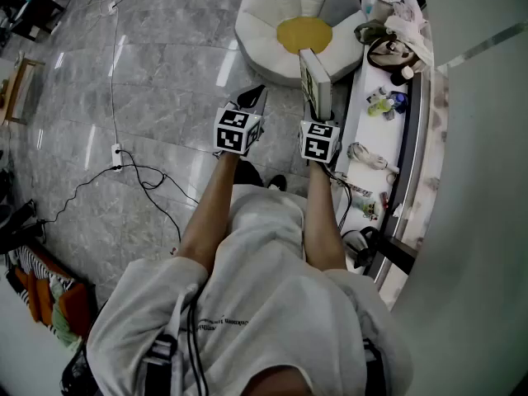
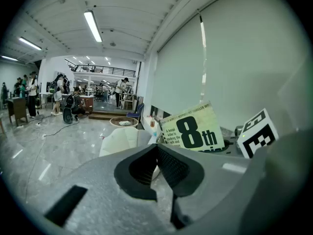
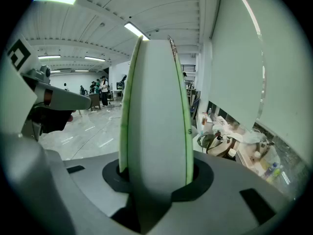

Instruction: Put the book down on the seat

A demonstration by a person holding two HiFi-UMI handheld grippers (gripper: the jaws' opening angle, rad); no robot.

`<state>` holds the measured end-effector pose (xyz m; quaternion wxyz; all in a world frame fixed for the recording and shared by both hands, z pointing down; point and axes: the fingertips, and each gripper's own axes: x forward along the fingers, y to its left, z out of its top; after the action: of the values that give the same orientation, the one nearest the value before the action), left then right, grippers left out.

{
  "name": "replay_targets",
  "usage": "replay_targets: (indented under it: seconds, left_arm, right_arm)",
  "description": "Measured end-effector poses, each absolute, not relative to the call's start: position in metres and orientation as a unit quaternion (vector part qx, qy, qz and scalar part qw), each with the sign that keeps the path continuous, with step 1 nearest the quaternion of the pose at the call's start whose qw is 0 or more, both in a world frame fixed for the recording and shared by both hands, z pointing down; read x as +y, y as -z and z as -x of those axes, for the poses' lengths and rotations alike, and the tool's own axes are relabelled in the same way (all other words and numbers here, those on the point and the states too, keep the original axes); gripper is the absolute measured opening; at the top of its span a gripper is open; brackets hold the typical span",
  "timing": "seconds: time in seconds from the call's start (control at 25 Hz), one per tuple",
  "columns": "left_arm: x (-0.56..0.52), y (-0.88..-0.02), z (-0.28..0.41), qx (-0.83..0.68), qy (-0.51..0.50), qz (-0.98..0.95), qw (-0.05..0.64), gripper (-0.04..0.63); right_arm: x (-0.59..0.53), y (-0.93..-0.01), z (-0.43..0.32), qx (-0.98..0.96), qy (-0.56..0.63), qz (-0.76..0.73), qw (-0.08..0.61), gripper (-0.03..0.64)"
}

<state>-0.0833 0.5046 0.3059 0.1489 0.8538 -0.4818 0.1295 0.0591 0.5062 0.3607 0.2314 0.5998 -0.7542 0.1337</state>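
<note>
- Right tool [image 3: 154, 182] pinches the book [image 3: 154, 116] upright, in the air by the near edge of the seat [image 1: 272, 23].
- Left tool [image 2: 159, 168] is closed and empty.
- Risk: the tall book may swivel in the pinch and topple off the rounded cushion.
- The book's height above the seat is hard to judge.

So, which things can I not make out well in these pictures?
Book cover: left gripper view, lower part hidden behind the left gripper.
Seat: head view, far side cut by the top edge.
Clutter on the ledge: head view, too small to name.
People far back: left gripper view, too small.
</note>
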Motion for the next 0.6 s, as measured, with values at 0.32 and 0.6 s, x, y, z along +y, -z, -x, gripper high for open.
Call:
replay_targets:
  seconds: [0.32,0.6]
  left_arm:
    - [0.513,-0.308,0.098,-0.469,-0.119,-0.862,0.153,0.009]
    - [0.502,-0.321,0.113,-0.464,-0.118,-0.859,0.183,0.009]
  right_arm:
    - [0.494,-0.373,-0.057,-0.749,-0.135,-0.608,0.227,0.149]
    - [0.496,-0.389,-0.050,-0.734,-0.145,-0.617,0.244,0.150]
